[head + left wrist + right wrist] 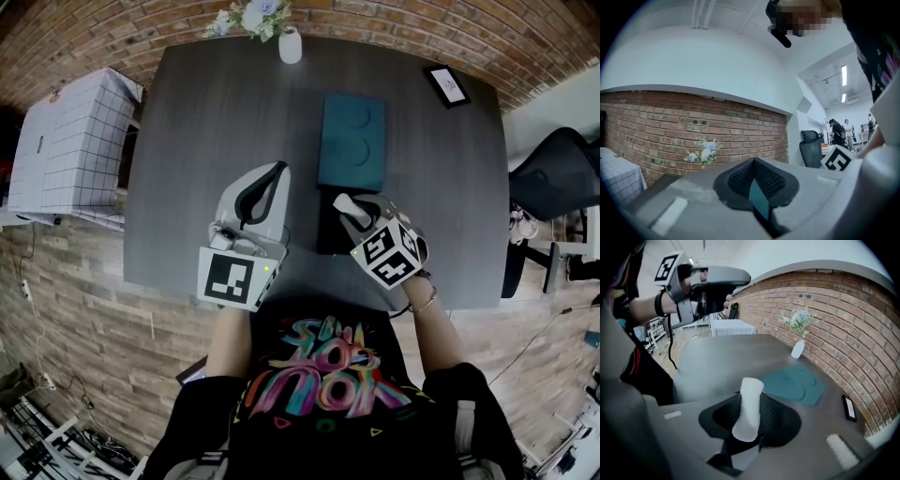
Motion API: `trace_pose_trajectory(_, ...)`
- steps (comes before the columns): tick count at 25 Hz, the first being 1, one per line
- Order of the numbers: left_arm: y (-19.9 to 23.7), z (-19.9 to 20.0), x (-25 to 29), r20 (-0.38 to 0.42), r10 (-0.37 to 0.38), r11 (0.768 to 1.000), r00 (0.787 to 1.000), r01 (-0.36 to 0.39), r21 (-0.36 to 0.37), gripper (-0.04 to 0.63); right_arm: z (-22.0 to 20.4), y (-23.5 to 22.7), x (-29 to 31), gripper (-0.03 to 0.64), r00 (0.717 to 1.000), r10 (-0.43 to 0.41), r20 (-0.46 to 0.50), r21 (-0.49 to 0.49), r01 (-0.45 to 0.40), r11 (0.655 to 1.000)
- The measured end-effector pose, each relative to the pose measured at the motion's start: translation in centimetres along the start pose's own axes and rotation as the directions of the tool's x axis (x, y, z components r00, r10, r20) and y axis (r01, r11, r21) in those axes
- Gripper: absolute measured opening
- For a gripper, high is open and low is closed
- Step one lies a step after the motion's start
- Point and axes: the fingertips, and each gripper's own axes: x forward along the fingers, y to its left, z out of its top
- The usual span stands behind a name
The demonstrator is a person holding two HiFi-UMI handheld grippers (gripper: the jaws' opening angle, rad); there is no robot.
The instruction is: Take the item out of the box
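Right gripper view: right tongs [751,403] clamped on white item [752,389]; left tongs [753,162] together; shirt lettering [323,373] unreadable.

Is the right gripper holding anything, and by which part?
Yes: the right gripper pinches a white cylindrical item by its lower half, upper end sticking out past the jaws.

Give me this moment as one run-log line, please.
right gripper: shut on white roll, over box | left gripper: shut, empty | lid: on table

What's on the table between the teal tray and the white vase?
Nothing. The stretch of dark tabletop between the teal tray and the white vase is bare, as both the head view and the right gripper view show.
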Motion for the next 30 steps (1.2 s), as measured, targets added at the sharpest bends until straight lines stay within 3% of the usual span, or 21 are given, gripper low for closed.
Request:
trace_pose_trajectory(10, -0.1, 0.2, -0.5, 0.003, -0.002, 1.000, 1.000, 0.002, 0.003, -0.003, 4.9, -3.4, -5.4, 0.120, 0.974, -0.122, 0.192, 0.104, 0.104, 0.989)
trace_pose_trajectory(19, -0.4, 0.0, -0.4, 0.011, -0.026, 1.000, 1.000, 0.026, 0.007, -0.003, 6.4, -5.9, -9.5, 0.120, 0.913, -0.249, 0.324, 0.206, 0.188, 0.960)
trace_pose_trajectory(30, -1.0, 0.1, 0.0, 0.016, -0.054, 0.998, 0.998, 0.054, 0.015, -0.003, 8.3, -6.8, -14.6, 0.120, 0.828, -0.315, 0.463, 0.301, 0.187, 0.935)
